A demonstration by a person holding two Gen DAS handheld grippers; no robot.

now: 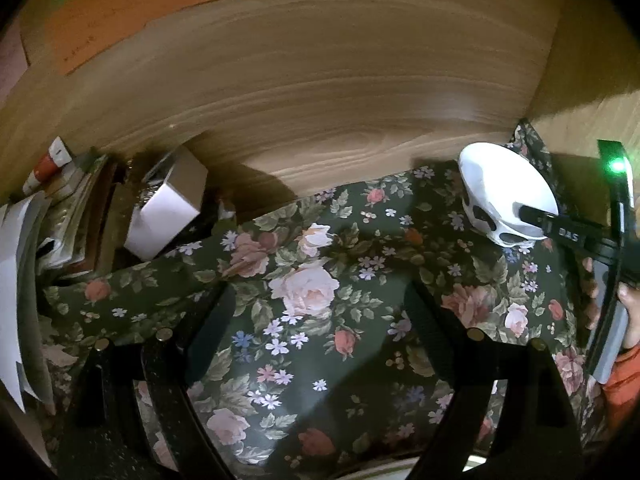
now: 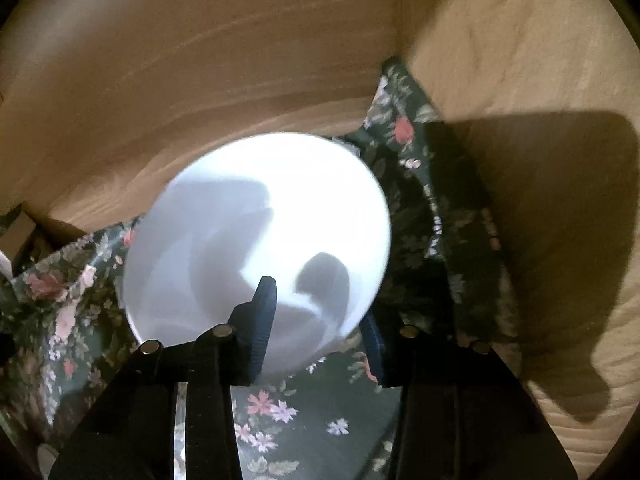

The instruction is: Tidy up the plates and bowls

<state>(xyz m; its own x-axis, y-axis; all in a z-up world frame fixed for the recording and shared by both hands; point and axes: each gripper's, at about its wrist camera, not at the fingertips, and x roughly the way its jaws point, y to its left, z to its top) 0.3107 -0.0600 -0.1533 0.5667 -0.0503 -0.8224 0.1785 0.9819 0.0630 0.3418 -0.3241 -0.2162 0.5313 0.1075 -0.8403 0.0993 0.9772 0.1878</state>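
White bowl (image 2: 260,236) with black patches outside, rim clamped by the right gripper (image 2: 316,320); wooden walls (image 2: 500,60) close ahead and right. Left gripper (image 1: 320,308) wide open, empty, over floral cloth (image 1: 304,360).

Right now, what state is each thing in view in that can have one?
White bowl: tilted, empty, rim pinched by the right gripper.
Right gripper: shut on the bowl rim, one finger inside, one outside.
Left gripper: open, holding nothing, over the cloth.
Floral cloth: spread over the shelf, rumpled at the far corner.
Cardboard box: tipped, resting against clutter at left.
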